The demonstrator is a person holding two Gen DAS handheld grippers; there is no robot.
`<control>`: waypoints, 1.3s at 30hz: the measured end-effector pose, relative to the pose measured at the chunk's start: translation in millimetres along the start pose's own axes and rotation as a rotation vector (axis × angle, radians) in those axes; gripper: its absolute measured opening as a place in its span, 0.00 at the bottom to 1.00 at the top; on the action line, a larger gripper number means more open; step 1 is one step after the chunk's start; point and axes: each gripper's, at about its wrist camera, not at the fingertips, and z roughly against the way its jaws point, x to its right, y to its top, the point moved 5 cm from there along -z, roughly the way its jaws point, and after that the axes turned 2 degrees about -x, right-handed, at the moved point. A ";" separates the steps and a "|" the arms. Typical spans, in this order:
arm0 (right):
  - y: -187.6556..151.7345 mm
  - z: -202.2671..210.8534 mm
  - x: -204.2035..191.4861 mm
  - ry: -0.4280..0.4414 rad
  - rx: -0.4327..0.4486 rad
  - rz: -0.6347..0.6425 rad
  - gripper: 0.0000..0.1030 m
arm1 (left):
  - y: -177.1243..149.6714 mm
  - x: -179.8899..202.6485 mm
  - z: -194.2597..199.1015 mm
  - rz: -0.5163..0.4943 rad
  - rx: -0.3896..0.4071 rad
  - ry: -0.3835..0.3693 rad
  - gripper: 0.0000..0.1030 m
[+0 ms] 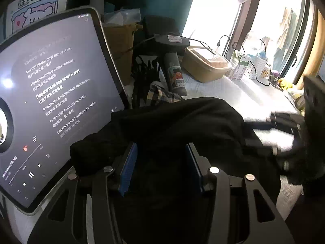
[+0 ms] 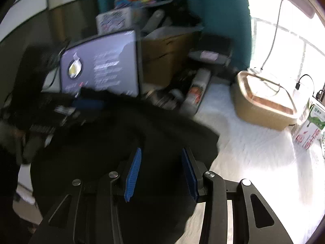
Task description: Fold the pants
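The black pants (image 1: 172, 126) lie bunched on the white table cover (image 1: 233, 91). My left gripper (image 1: 161, 148) stands open, its blue-padded fingers (image 1: 130, 168) set on either side of a fold of the black cloth. The other gripper (image 1: 288, 134) shows blurred at the right edge of the left wrist view. In the right wrist view the pants (image 2: 126, 134) spread below my right gripper (image 2: 161, 152), which is open over the cloth with a wide gap between its blue pads (image 2: 134, 172). The left gripper (image 2: 61, 109) appears blurred at the left.
A lit tablet (image 1: 54, 93) stands close at the left, also in the right wrist view (image 2: 101, 69). A tan lidded box (image 1: 205, 65), a bottle (image 1: 174, 75), a milk carton (image 2: 310, 126), cables and a cardboard box (image 2: 166, 57) crowd the back. A window is at the right.
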 end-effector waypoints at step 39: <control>-134.7 178.5 8.5 -0.280 0.106 -0.137 0.89 | -63.8 140.7 122.4 -0.065 0.290 0.078 0.74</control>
